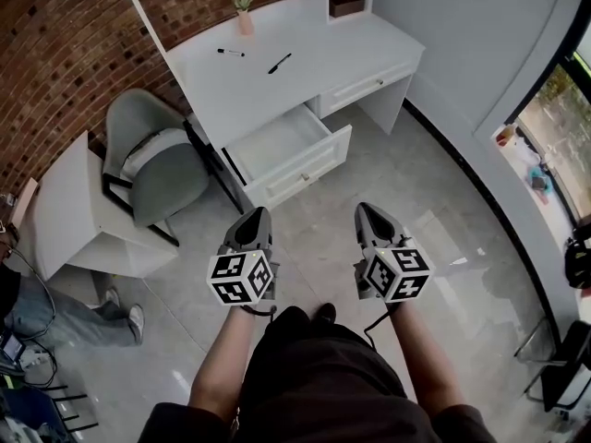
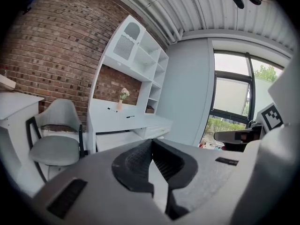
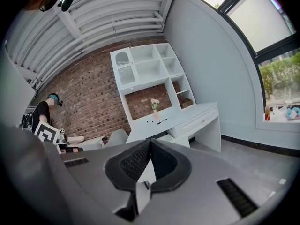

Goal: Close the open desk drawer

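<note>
Head view, left to right. Grey padded chair (image 1: pixel 152 160) sits at far left, beside the white desk surface (image 1: pixel 305 53) against the brick wall.

Left gripper (image 1: pixel 261 212) is held low over the grey tiled floor (image 1: pixel 434 201), in front of the person's body and well short of the desk. The left gripper view shows its fingers (image 2: pixel 136 161) pressed together at the tips, with nothing between them.

White open desk drawer (image 1: pixel 309 169) hangs out of the desk's left bay, just right of the chair. It is pulled well out, and the inside looks empty. Its long axis follows the desk's front edge, running lower left to upper right in the head view. Its front panel, with a small handle, faces the person. The slide direction is therefore up and left, back toward the wall. A second white drawer (image 1: pixel 369 86) to its right is flush and closed.

Right gripper (image 1: pixel 363 209) is level with the left one and also over the floor, apart from the drawer. Its fingers (image 3: pixel 161 161) are likewise closed tip to tip and hold nothing.

Progress: nothing done. The drawer is fully open and neither gripper touches it. What is left, by my judgement, is to step in, put closed fingertips on the front panel near the middle, and push straight along the slide until it is flush. An off-centre push may skew it.
</note>
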Demonstrator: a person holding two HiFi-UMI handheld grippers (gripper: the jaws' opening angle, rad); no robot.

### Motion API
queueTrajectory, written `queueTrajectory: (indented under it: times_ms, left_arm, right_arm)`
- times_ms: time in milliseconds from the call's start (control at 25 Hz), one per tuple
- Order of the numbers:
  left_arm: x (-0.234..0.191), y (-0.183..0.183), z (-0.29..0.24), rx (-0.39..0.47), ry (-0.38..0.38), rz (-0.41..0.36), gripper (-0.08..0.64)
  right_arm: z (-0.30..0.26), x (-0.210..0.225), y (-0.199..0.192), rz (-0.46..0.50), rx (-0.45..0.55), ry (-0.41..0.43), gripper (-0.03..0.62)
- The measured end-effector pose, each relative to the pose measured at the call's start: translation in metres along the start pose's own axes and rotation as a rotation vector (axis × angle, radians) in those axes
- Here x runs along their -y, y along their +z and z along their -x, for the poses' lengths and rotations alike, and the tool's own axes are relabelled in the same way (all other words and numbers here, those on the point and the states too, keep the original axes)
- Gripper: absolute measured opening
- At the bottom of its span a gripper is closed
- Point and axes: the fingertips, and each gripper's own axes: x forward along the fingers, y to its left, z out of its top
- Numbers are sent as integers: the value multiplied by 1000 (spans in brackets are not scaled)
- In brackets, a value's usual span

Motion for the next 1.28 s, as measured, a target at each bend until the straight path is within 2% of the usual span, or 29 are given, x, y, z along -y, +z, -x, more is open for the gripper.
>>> queueTrajectory:
  times_ms: [400, 720, 920, 1280]
  left_arm:
    - [-3, -7, -10, -30, 34, 7, 9]
    - [-24, -24, -43, -81, 48, 55, 11]
    - [-46, -20, -81, -102, 55, 57, 11]
    - [-99, 13, -162, -99, 75, 21, 11]
  right_arm:
    - [-9, 17, 5, -38, -15, 7, 5]
    - [-45, 33, -3, -29, -65, -20, 5]
    - [-87, 45, 1, -17, -96, -28, 5]
    - [-196, 59, 19, 14, -147, -15, 5]
